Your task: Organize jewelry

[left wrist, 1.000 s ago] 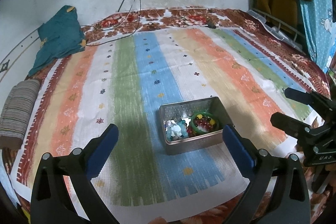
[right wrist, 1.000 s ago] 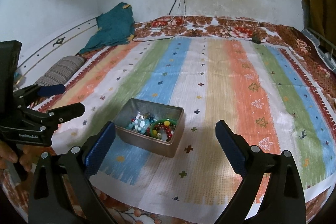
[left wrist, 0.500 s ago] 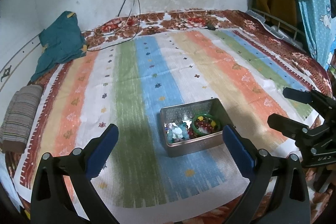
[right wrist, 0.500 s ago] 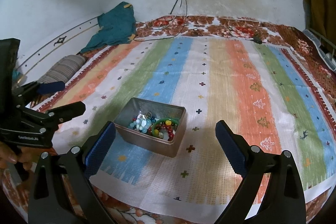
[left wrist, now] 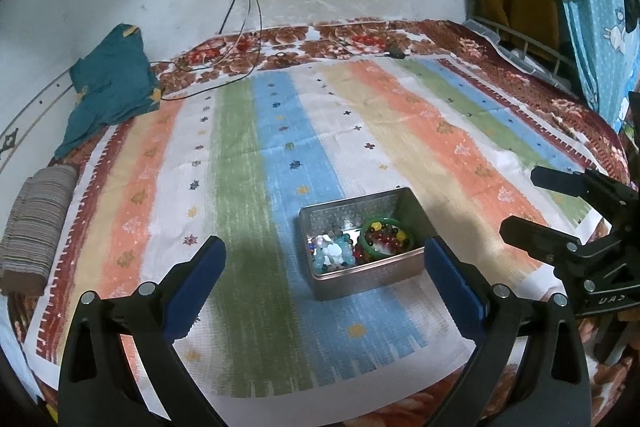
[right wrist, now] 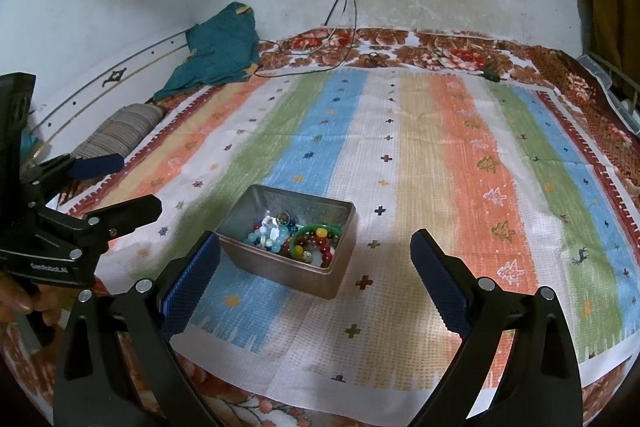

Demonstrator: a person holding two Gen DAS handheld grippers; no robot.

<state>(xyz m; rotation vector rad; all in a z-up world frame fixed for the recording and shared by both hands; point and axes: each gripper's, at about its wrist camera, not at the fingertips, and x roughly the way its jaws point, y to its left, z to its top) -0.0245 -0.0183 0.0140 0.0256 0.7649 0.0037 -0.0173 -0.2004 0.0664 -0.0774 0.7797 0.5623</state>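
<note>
We see the metal tin point(left wrist: 362, 247) on the striped cloth point(left wrist: 256, 163) spread over the bed, holding a green bangle point(left wrist: 385, 237), red beads point(left wrist: 382, 239) and pale blue beads point(left wrist: 334, 255). It sits just ahead of our left gripper point(left wrist: 324, 281), nearer its right jaw, and ahead of our right gripper point(right wrist: 316, 279), nearer its left jaw. Both pairs of jaws stand wide apart, holding nothing. Beyond the jaws lie a teal garment point(left wrist: 108, 83) and a striped roll point(left wrist: 36, 223).
</note>
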